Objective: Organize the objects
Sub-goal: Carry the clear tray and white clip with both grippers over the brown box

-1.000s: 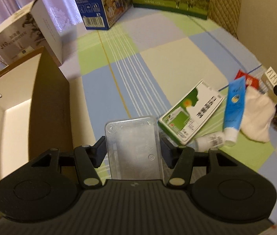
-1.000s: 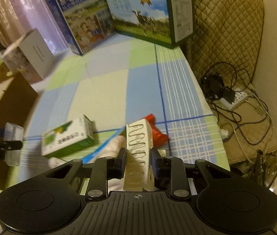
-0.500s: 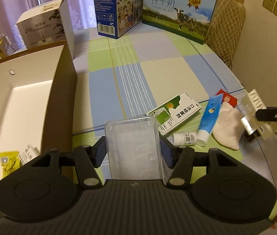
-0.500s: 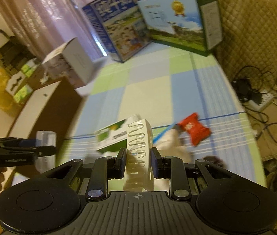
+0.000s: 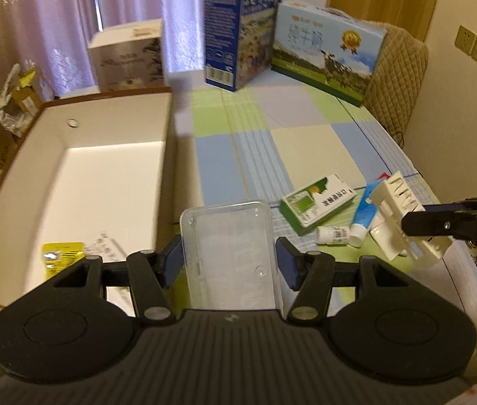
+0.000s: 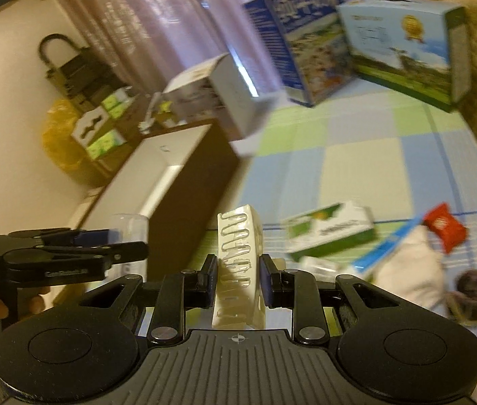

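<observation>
Item 1: left gripper point(image 5: 228, 265), jaws part-open, clamped on the sides of a clear plastic case point(image 5: 230, 256), carried just beside the right wall of the open storage box point(image 5: 69, 155).

Item 2: right gripper point(image 6: 238, 283), jaws narrow, pinching a cream slotted plastic piece point(image 6: 240, 263), held near the box's right, above the checked tablecloth point(image 6: 356, 155).

Item 3: green carton point(image 5: 316, 204), blue tube point(image 5: 365, 216), small white bottle point(image 5: 333, 235), all well right of the box, awaiting collection.

Handling note: likely step is depositing both loads. Clear the box wall first, lower over bare floor away from the yellow packet point(image 5: 59, 260), release 1 at a time.
</observation>
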`<state>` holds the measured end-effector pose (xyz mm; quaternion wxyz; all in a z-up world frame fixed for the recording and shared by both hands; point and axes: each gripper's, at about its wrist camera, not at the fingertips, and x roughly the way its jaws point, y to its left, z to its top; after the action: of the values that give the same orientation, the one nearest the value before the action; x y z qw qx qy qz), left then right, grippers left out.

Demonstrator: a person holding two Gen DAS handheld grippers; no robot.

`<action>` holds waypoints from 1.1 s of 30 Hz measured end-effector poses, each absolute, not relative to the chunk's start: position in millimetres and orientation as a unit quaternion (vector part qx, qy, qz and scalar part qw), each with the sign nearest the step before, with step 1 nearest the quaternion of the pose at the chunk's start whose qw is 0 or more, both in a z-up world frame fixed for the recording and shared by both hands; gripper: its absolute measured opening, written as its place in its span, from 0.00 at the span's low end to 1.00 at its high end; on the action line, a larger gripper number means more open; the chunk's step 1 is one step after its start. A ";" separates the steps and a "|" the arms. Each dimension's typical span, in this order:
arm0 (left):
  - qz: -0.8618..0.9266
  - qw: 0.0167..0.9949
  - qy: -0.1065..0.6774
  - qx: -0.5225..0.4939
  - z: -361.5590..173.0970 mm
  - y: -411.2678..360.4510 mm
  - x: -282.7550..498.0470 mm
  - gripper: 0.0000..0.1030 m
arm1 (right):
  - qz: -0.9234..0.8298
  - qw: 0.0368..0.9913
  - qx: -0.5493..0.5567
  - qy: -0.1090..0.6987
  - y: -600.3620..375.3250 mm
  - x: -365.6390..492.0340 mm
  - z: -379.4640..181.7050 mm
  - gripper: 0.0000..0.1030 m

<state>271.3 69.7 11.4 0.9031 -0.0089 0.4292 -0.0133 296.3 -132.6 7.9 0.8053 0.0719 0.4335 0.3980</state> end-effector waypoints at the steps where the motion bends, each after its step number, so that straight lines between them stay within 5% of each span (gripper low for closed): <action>1: -0.010 0.904 0.427 -0.010 13.5 74.9 268.4 0.52 | 0.404 0.803 0.072 0.432 -125.3 294.3 9.2 0.22; 33: 0.070 0.901 0.429 -0.017 11.7 263.6 266.3 0.52 | 0.469 0.761 0.046 0.446 104.5 299.3 -6.8 0.22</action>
<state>266.3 263.6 11.7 0.9006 -0.0173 0.4287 0.0703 299.3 104.5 -6.8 0.7611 0.0459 0.4462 0.4686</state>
